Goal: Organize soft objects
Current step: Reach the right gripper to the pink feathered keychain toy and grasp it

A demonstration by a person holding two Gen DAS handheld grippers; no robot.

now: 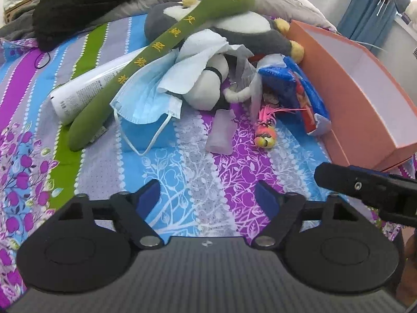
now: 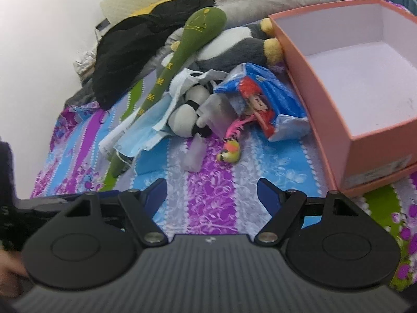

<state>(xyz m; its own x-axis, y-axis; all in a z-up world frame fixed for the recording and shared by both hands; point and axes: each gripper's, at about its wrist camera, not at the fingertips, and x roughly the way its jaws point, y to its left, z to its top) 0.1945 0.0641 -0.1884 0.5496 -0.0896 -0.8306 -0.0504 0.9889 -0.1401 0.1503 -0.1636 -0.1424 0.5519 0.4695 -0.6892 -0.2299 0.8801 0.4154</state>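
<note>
Both the left gripper and right gripper hung with jaws spread and empty above the striped bedsheet, short of the toy pile beside the pink box.

I note a white tube lying on the striped floral bedsheet, blue curtain behind.

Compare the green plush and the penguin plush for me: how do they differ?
The green plush is long and thin with yellow stitched characters; the penguin plush is bulky, grey and white with yellow feet. The green plush lies on top, across the penguin plush. Both sit in the pile beside the box.
</note>
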